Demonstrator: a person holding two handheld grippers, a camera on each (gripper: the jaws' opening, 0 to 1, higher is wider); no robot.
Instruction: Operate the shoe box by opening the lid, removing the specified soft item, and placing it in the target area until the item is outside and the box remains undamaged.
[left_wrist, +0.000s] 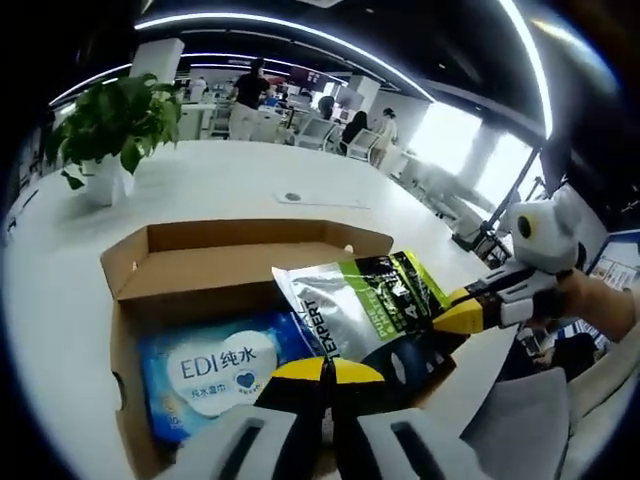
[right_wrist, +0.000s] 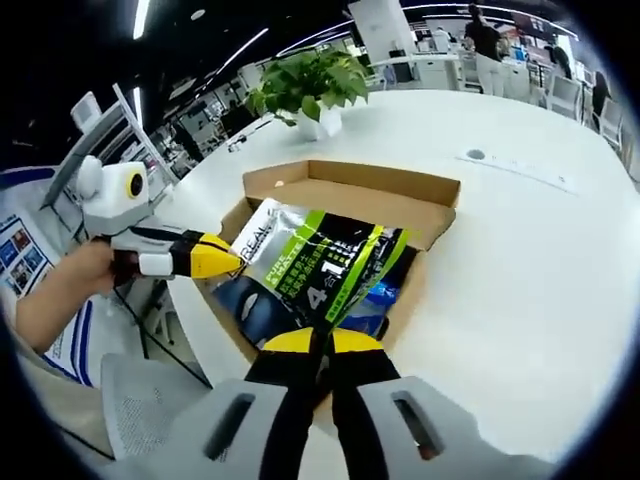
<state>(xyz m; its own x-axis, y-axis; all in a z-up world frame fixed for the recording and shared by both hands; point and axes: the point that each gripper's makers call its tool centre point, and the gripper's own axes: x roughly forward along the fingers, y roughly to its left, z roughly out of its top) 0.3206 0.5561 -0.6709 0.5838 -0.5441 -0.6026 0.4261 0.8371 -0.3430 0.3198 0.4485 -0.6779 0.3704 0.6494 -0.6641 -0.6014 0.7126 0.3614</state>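
Pouch (left_wrist: 352, 300) is being held tilted over the open shoe box (left_wrist: 200, 250) on the counter (left_wrist: 230, 185), its lower end apparently not yet clear of the walls; fingers of the left gripper (left_wrist: 325, 372) and right gripper (left_wrist: 462, 318) are being clenched on opposite edges, likely so the soft bag is being lifted without sagging; wipes pack (left_wrist: 215, 380) is lying inside.
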